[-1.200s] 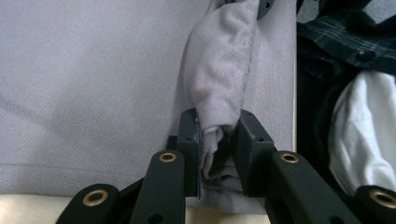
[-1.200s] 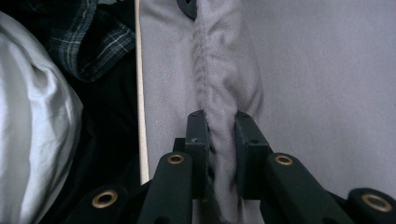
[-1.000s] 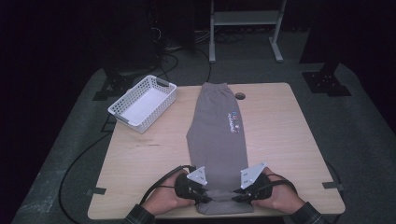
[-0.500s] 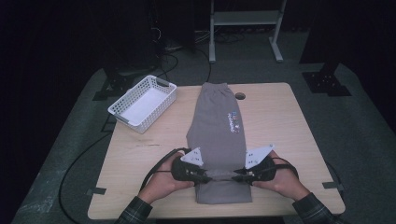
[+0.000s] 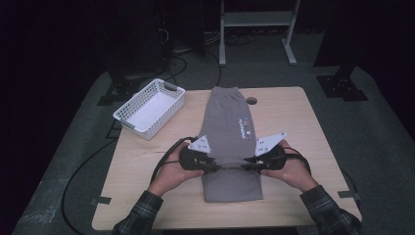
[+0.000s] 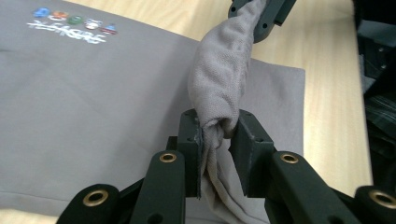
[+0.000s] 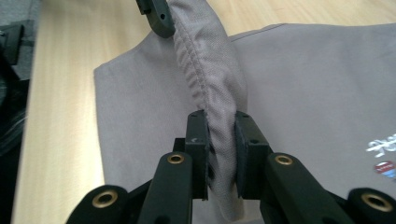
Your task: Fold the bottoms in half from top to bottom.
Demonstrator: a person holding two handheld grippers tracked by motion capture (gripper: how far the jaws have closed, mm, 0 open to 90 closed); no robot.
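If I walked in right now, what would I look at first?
You would first see the grey trousers stretched down the middle of the table, their near end pinched and lifted by the left gripper and the right gripper, one at each side. Next comes the white basket at the table's far left corner, and the little coloured logo on the cloth.

left gripper [image 5: 215, 165] clamped, right gripper [image 5: 244, 165] clamped, tips facing inward

I count one grey trousers [image 5: 230, 132] pinched between my fingers [image 6: 191, 140], one white basket [image 5: 149, 108], two grippers.
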